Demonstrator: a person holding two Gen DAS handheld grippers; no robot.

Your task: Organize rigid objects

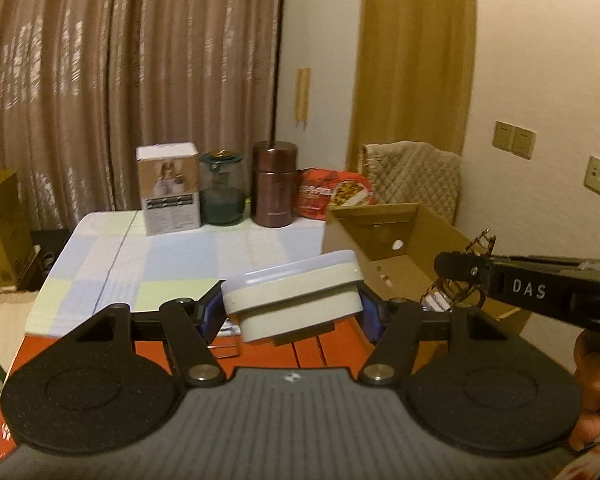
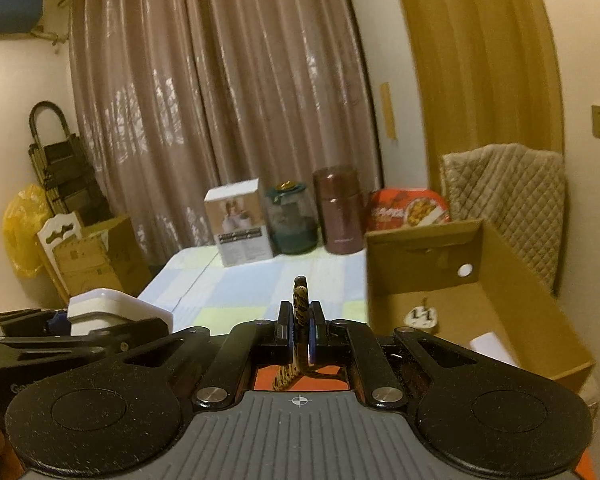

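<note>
My left gripper [image 1: 292, 312] is shut on a white lidded box [image 1: 296, 294], held tilted above the table's near end; the box also shows in the right wrist view [image 2: 112, 310]. My right gripper [image 2: 300, 330] is shut on a brown patterned hair clip [image 2: 300, 300], held upright between the pads. In the left wrist view the right gripper [image 1: 466, 276] and the clip [image 1: 466, 292] hang over the open cardboard box [image 1: 428, 232], which holds a few small items [image 2: 422, 316].
At the table's far edge stand a white carton [image 1: 168, 188], a glass jar [image 1: 222, 188], a brown flask [image 1: 275, 182] and a red tin [image 1: 334, 192]. The checked tablecloth [image 1: 188, 256] covers the table. A quilted chair [image 2: 508, 196] stands behind the cardboard box.
</note>
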